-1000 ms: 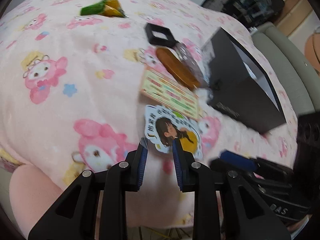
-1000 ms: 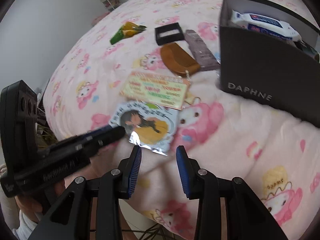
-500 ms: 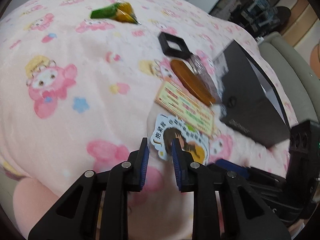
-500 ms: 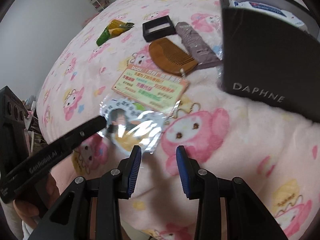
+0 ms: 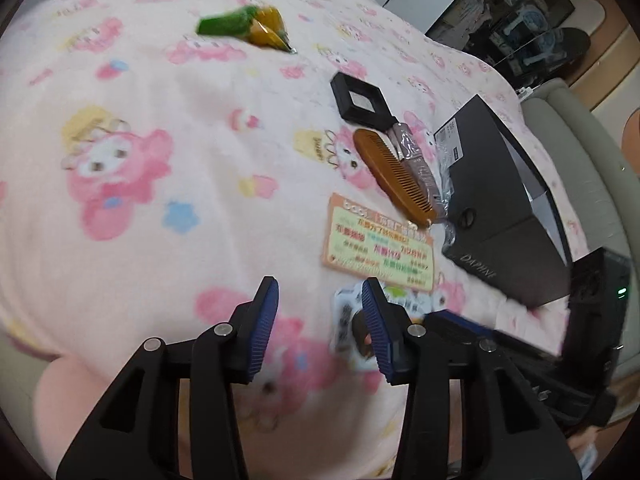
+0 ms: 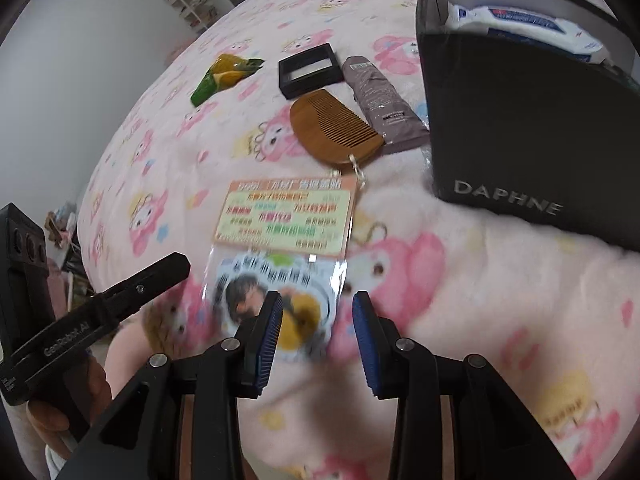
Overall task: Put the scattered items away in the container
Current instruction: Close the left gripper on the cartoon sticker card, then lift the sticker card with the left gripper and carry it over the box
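— Two grippers in view; report their condition.

— Left gripper: jaws spread, nothing between them, hovering over the pink cartoon-print blanket. Right gripper: jaws likewise spread, nothing pinched. Its left blue pad overlaps the glossy die-cut sticker of a dark-haired figure in a clear sleeve, but contact cannot be confirmed; that area is blurred.

— Location of the loose items?

— All lie on the blanket. The sticker sits at the near edge, touching the orange-bordered printed card with coloured text. Beyond that, the brown wooden half-moon comb, with the grey-brown squeeze tube just beside it. The tube's end reaches the tall black cardboard box marked DAPHNE. Farther off are the square black frame-shaped case and the green and yellow foil wrapper, which lies apart from the others.

— Container contents?

— One white and blue soft packet visible inside the box.
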Demonstrator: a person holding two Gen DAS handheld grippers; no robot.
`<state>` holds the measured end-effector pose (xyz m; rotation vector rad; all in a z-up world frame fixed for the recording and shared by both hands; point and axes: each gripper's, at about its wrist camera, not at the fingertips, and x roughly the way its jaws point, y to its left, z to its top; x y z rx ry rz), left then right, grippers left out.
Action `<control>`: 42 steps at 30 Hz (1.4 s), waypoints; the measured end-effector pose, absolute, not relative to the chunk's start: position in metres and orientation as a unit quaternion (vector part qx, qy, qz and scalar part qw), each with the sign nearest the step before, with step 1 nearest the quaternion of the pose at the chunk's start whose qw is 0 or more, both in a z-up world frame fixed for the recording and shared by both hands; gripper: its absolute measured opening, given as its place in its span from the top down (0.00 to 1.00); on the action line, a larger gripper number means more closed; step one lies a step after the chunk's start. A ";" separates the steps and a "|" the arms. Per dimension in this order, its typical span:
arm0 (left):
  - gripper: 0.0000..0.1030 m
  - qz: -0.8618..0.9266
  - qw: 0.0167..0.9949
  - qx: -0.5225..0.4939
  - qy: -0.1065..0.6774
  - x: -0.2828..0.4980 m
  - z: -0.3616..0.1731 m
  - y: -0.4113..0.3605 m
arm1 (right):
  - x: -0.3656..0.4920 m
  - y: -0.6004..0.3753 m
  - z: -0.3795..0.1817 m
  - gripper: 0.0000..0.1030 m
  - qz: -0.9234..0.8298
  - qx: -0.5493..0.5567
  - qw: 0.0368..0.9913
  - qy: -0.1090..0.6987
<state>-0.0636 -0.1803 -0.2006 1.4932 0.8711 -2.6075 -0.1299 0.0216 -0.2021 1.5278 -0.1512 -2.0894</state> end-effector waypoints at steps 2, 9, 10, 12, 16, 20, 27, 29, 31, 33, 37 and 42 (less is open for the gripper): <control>0.72 -0.827 -0.001 0.491 0.275 -0.069 -0.207 -0.174 | -0.134 0.018 -0.209 0.69 -0.770 0.575 0.269 -0.057; 0.74 -0.816 -0.034 0.515 0.259 -0.043 -0.208 -0.145 | -0.105 0.027 -0.197 0.69 -0.766 0.571 0.293 -0.040; 0.74 -0.816 -0.037 0.515 0.261 -0.039 -0.208 -0.143 | -0.100 0.031 -0.197 0.69 -0.762 0.576 0.292 -0.042; 0.73 -0.817 -0.037 0.509 0.266 -0.034 -0.207 -0.143 | -0.094 0.037 -0.198 0.69 -0.756 0.585 0.292 -0.044; 0.73 -0.814 -0.016 0.512 0.274 -0.043 -0.218 -0.147 | -0.095 0.040 -0.207 0.69 -0.754 0.590 0.285 -0.048; 0.74 -0.811 -0.024 0.521 0.265 -0.041 -0.221 -0.137 | -0.101 0.036 -0.220 0.69 -0.751 0.593 0.284 -0.060; 0.74 -0.820 -0.053 0.509 0.256 -0.031 -0.194 -0.118 | -0.084 0.051 -0.190 0.71 -0.769 0.564 0.292 -0.063; 0.74 -0.829 -0.065 0.497 0.248 -0.028 -0.178 -0.108 | -0.080 0.061 -0.175 0.71 -0.779 0.551 0.291 -0.065; 0.74 -0.837 -0.079 0.483 0.245 -0.027 -0.161 -0.098 | -0.076 0.073 -0.158 0.71 -0.791 0.535 0.290 -0.070; 0.74 -0.844 -0.095 0.469 0.244 -0.027 -0.144 -0.088 | -0.073 0.088 -0.140 0.71 -0.803 0.516 0.288 -0.078; 0.74 -0.852 -0.124 0.451 0.234 -0.030 -0.119 -0.063 | -0.070 0.118 -0.115 0.71 -0.820 0.491 0.277 -0.100; 0.74 -0.857 -0.154 0.445 0.210 -0.040 -0.100 -0.029 | -0.068 0.154 -0.101 0.71 -0.833 0.474 0.258 -0.122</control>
